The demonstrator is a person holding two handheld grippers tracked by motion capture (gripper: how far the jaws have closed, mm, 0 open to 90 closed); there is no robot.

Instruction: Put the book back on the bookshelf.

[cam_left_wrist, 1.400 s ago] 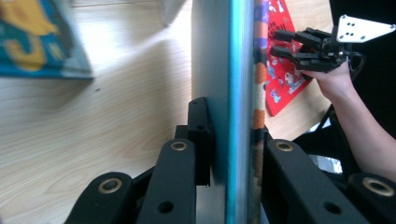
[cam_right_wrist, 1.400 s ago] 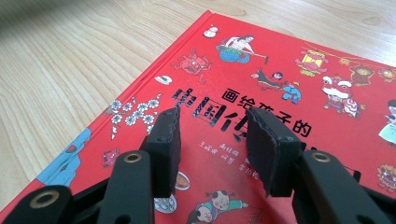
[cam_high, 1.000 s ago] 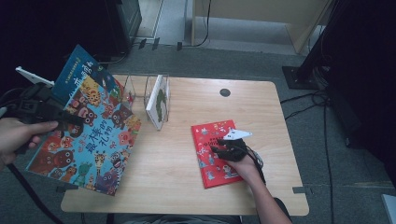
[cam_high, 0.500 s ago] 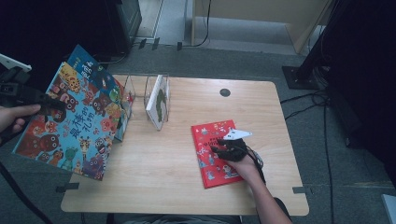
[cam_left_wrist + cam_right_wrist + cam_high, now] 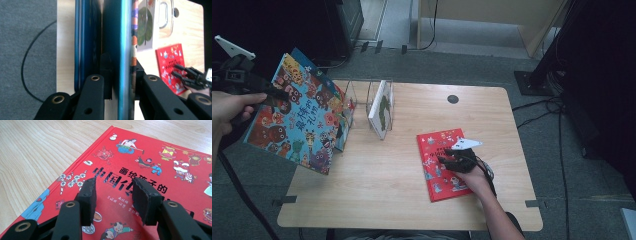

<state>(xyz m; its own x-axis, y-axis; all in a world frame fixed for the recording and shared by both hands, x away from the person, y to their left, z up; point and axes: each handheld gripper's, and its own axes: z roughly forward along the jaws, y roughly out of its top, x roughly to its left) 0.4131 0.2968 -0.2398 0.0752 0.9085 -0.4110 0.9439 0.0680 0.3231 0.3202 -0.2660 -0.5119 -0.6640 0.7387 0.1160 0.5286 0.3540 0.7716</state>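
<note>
My left hand-held gripper: clamped on blue picture book | right hand-held gripper: parted, resting on red book

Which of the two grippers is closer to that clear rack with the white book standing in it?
The left. The left gripper holds the big blue picture book up just beside the clear rack at the table's left edge. The right gripper rests farther off on the red book.
</note>
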